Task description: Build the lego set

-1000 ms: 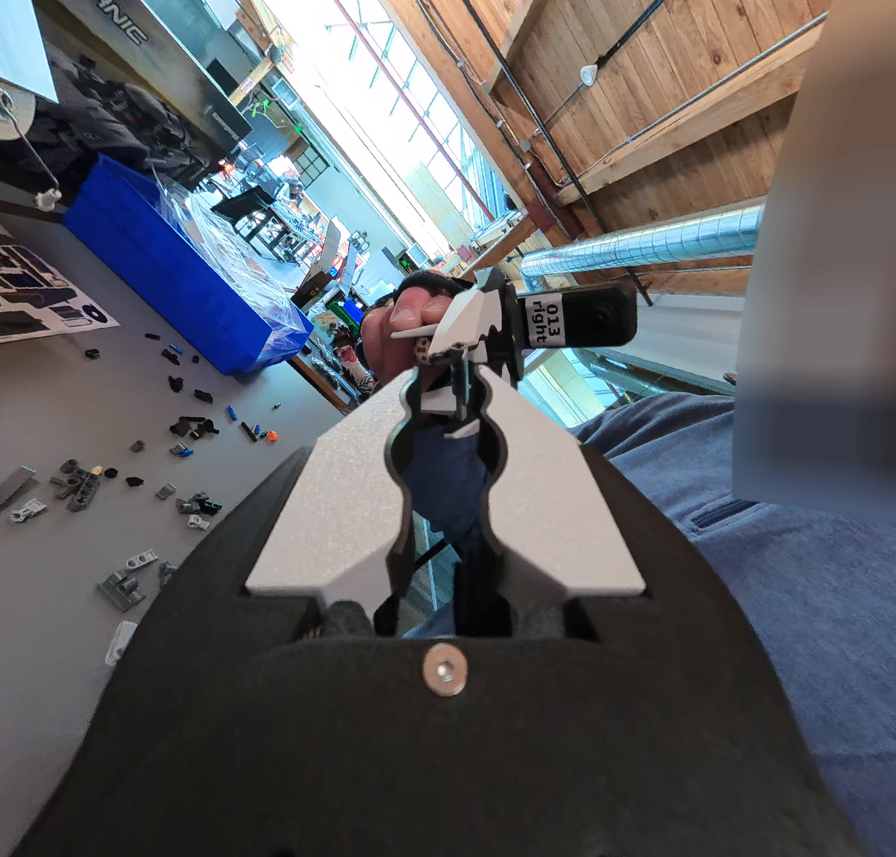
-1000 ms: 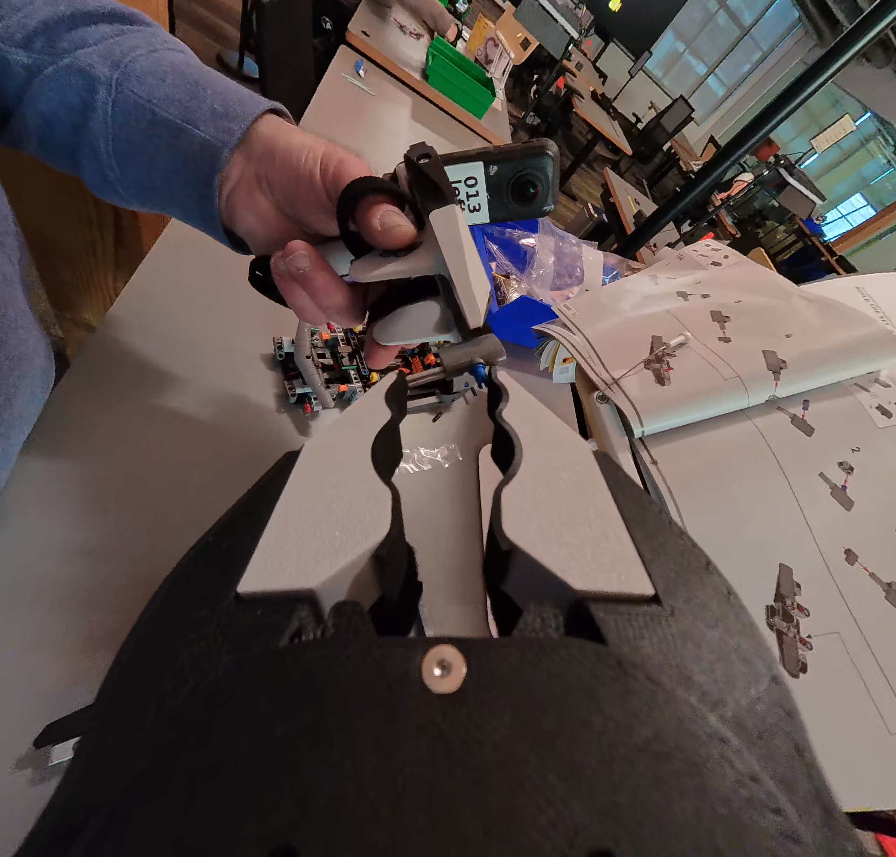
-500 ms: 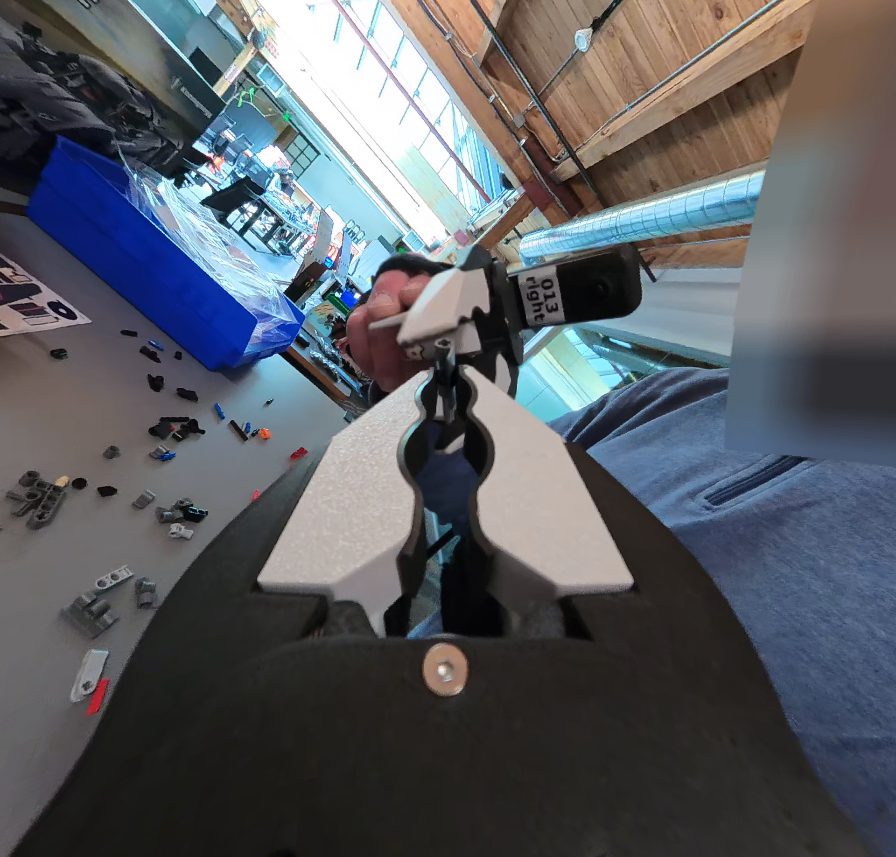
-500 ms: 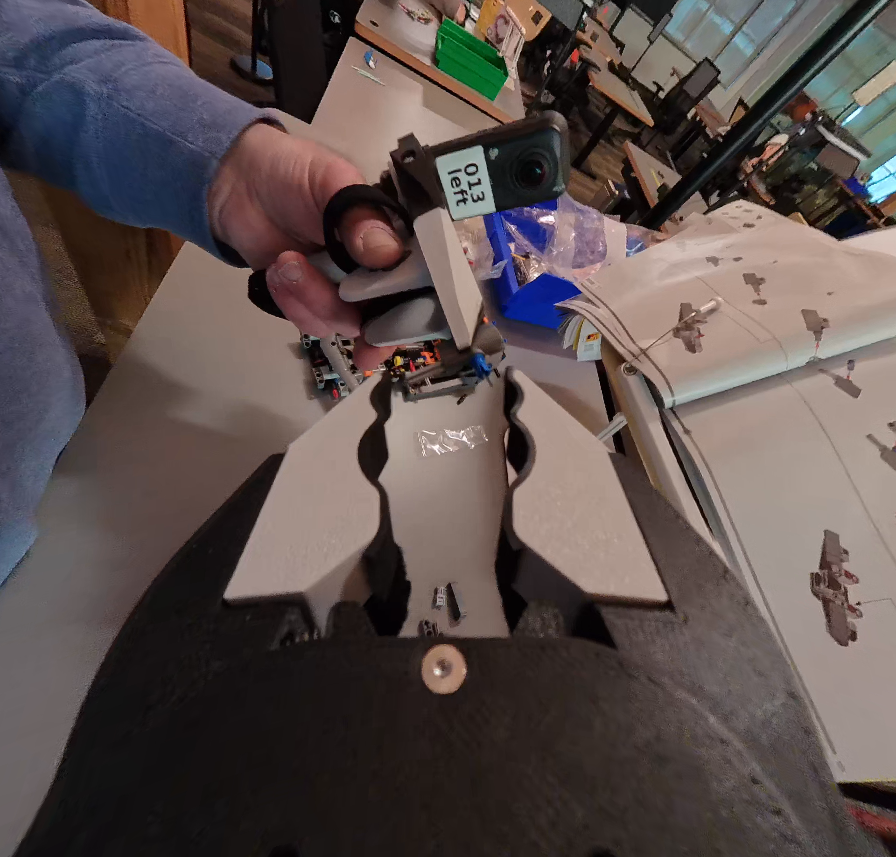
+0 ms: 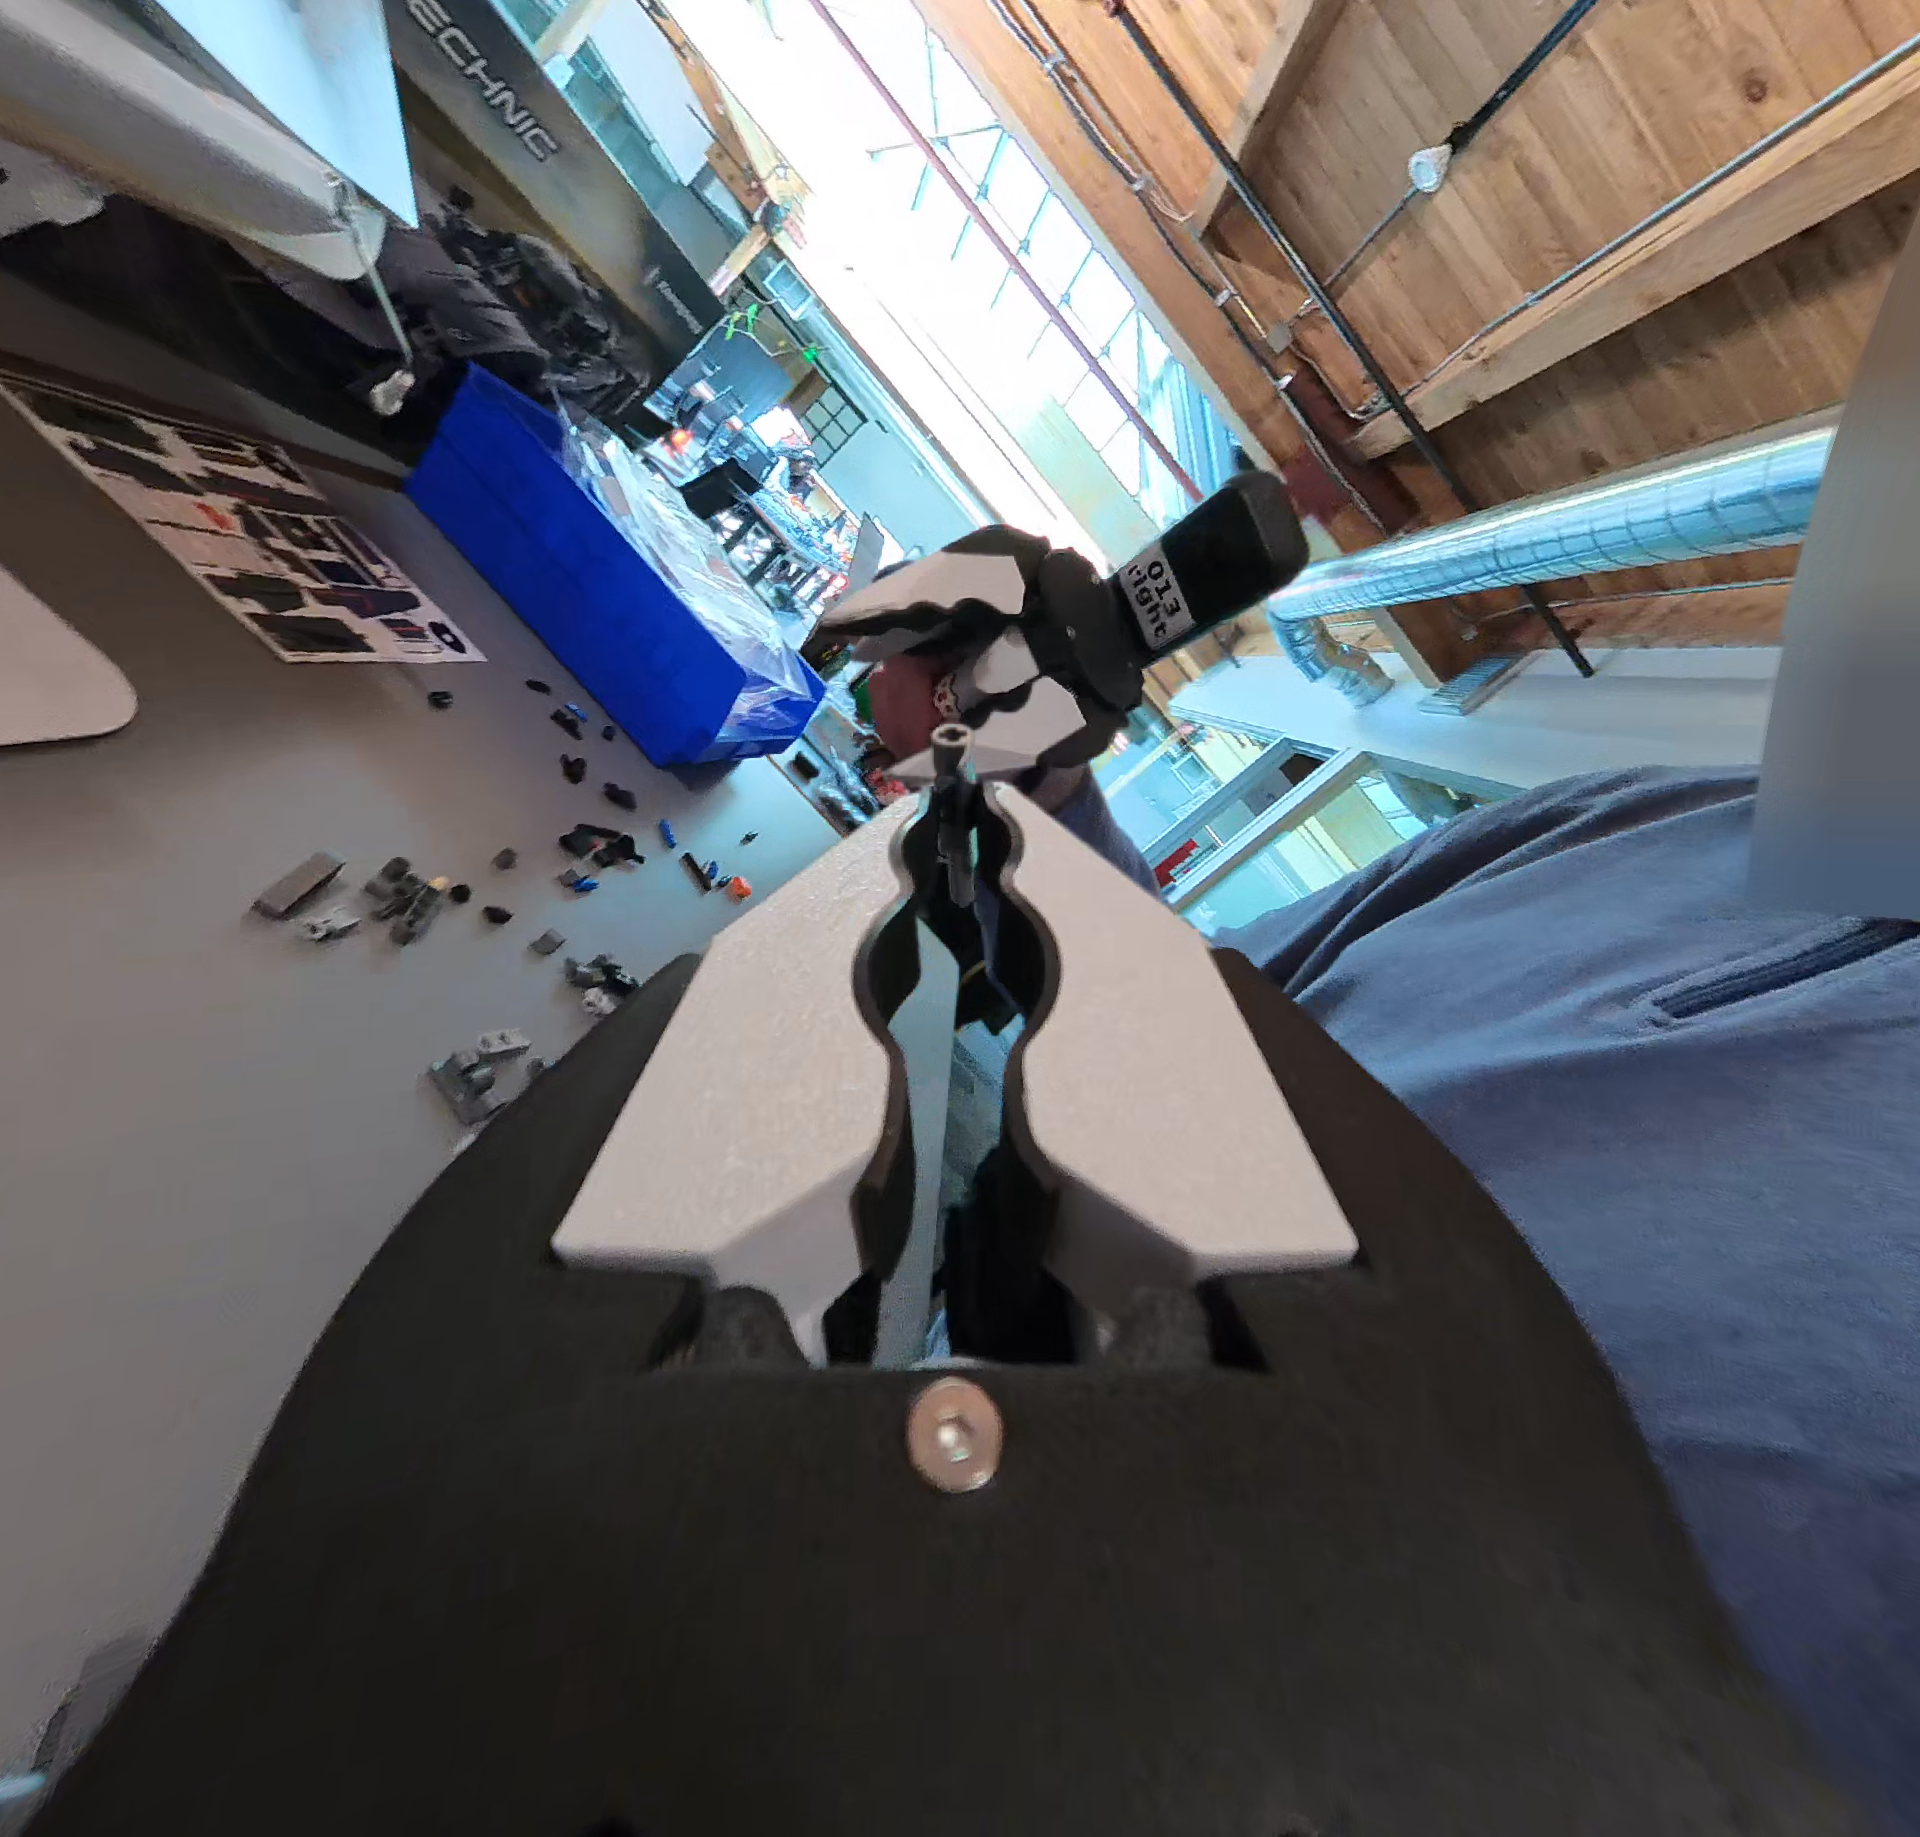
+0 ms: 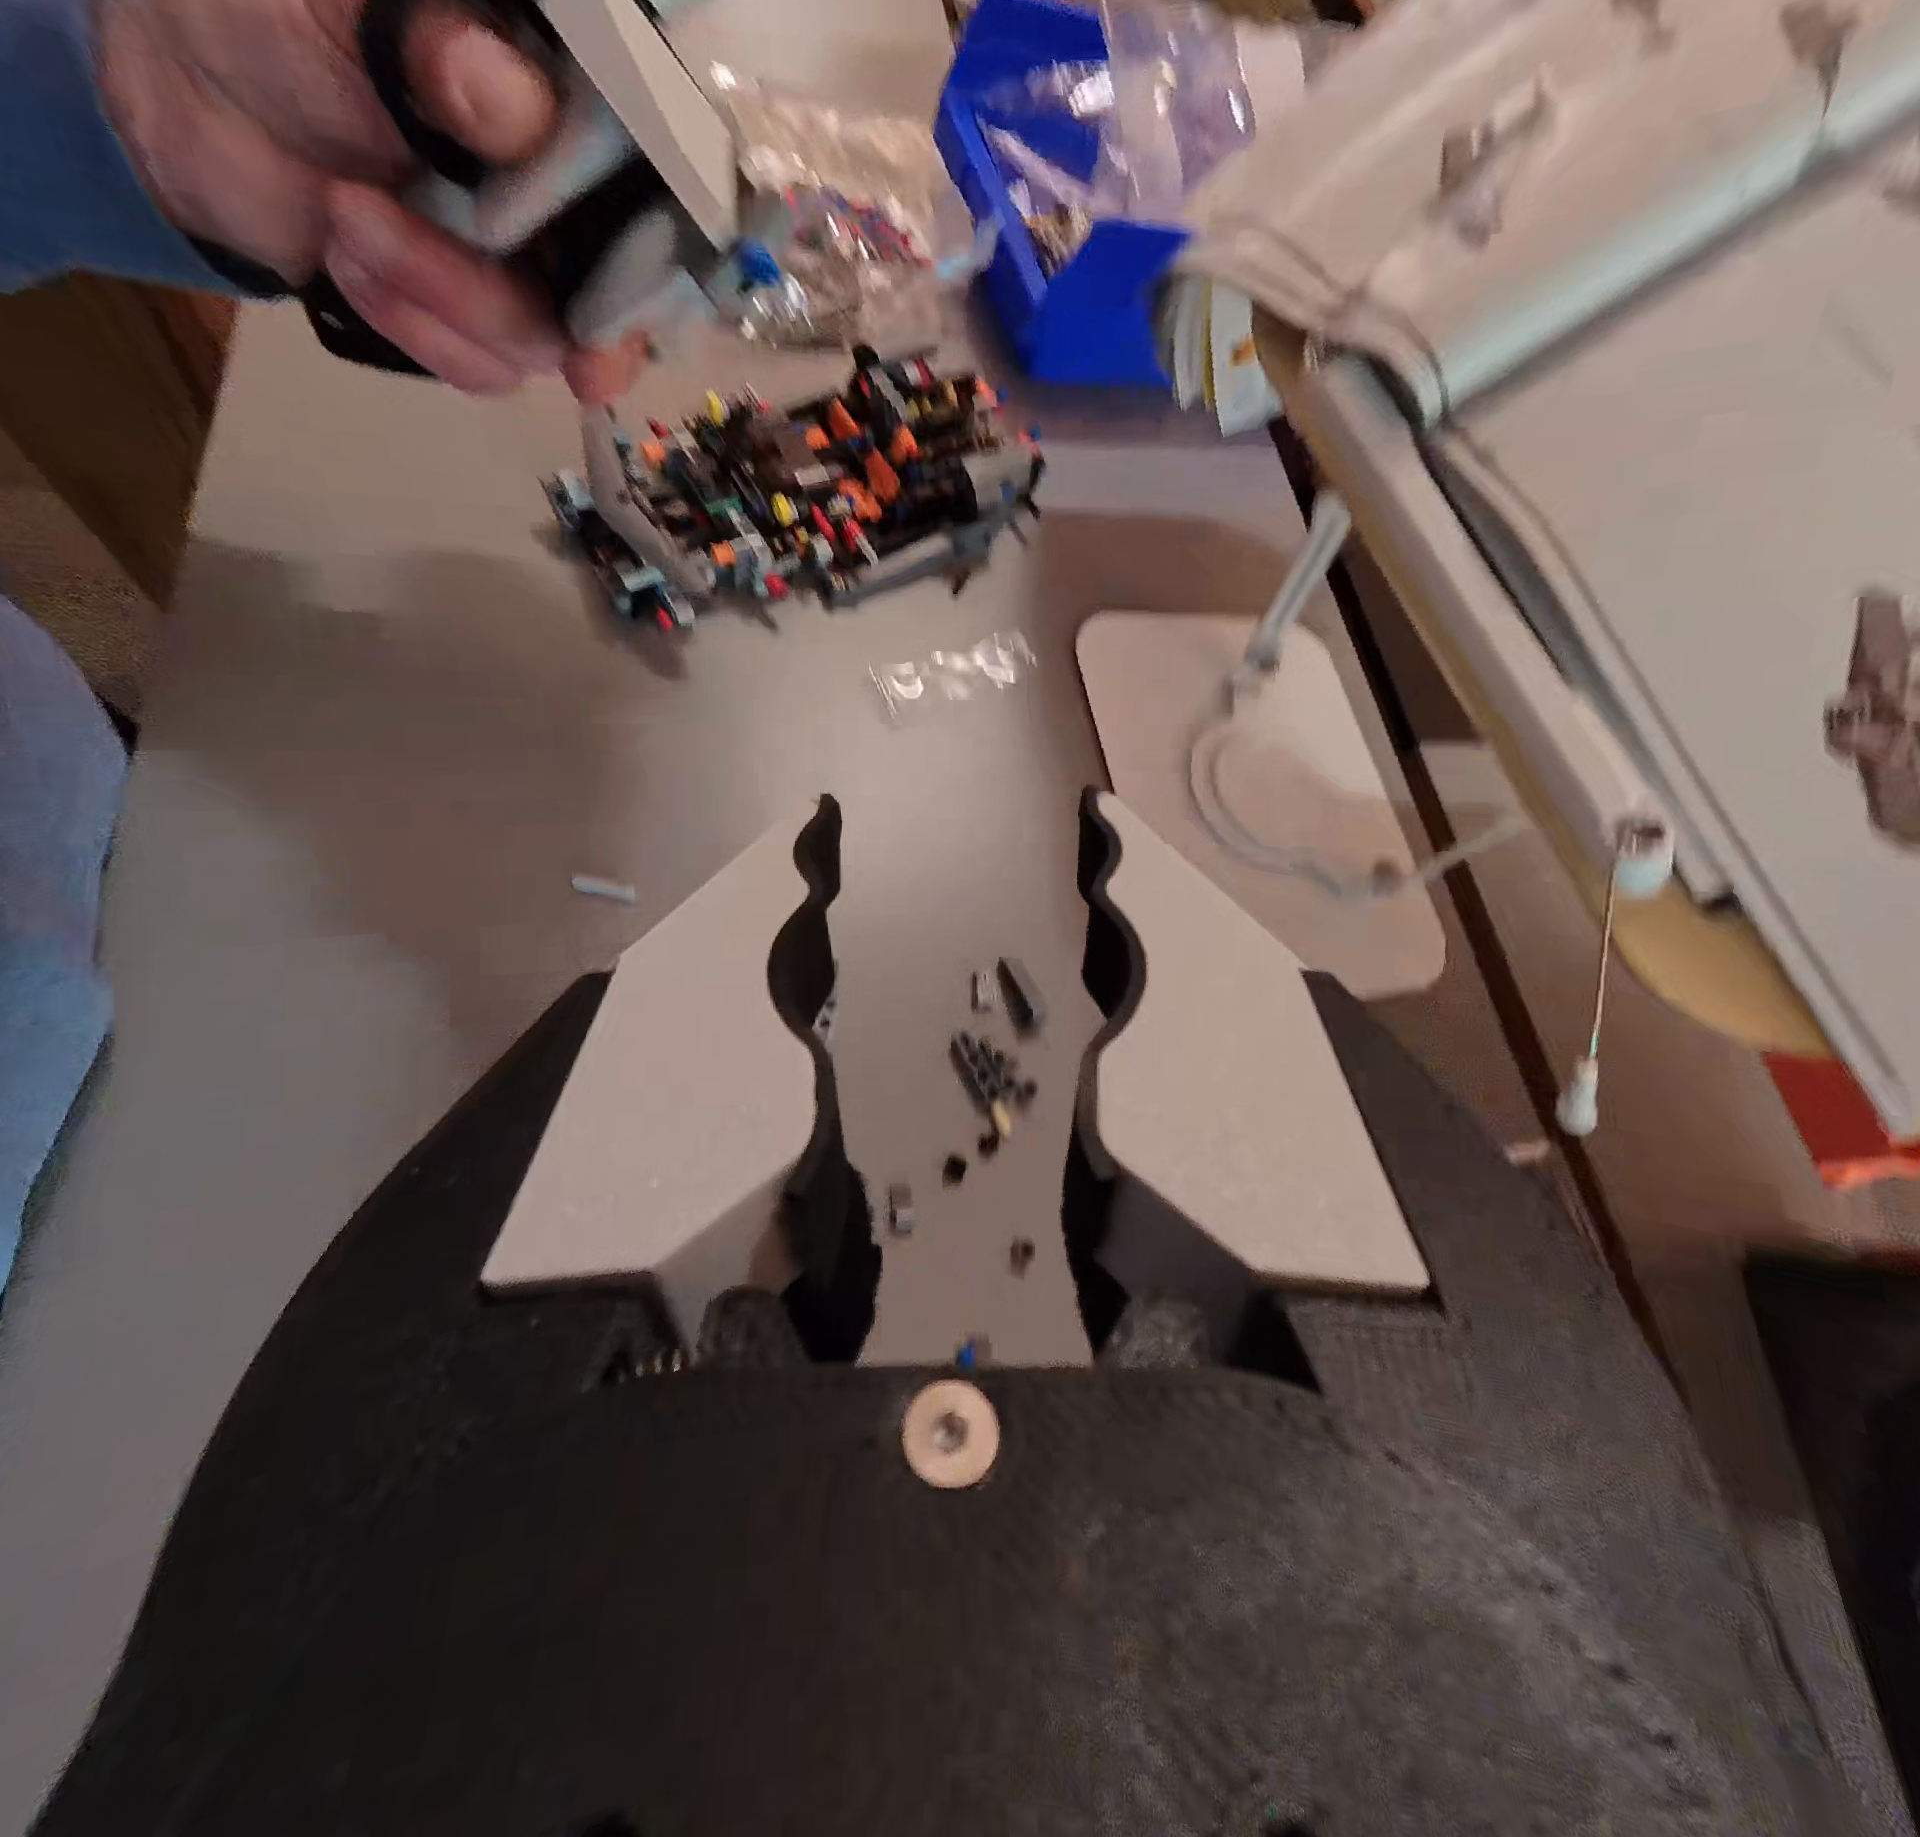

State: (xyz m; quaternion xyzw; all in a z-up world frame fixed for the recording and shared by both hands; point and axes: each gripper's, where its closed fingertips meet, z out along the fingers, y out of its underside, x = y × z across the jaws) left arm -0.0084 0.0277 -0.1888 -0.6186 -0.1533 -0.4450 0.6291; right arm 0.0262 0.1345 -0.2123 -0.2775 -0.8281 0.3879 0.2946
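My left gripper (image 5: 951,805) is shut on a small dark grey lego piece (image 5: 948,753) that sticks out past its tips, held in the air. The right gripper (image 5: 971,691) shows just beyond it, apart from the piece. In the right wrist view, my right gripper (image 6: 956,821) is open and empty above the table. The partly built lego model (image 6: 800,499), black with orange, red and yellow parts, lies on the grey table ahead. A hand holds the left gripper (image 6: 665,270) at the top left, blurred, above the model.
Loose small lego parts (image 5: 416,894) are scattered on the table (image 5: 208,1112), some below my right fingers (image 6: 987,1060). A blue bin with plastic bags (image 6: 1049,260), an open instruction booklet on a stand (image 6: 1558,177), its flat base (image 6: 1247,779) and a sticker sheet (image 5: 260,540) stand around. Across from one pair of fingers to the other is roughly 12 cm.
My right gripper has opened wider, drawn back from the left gripper's piece and tilted down toward the table. The left gripper still holds the piece.
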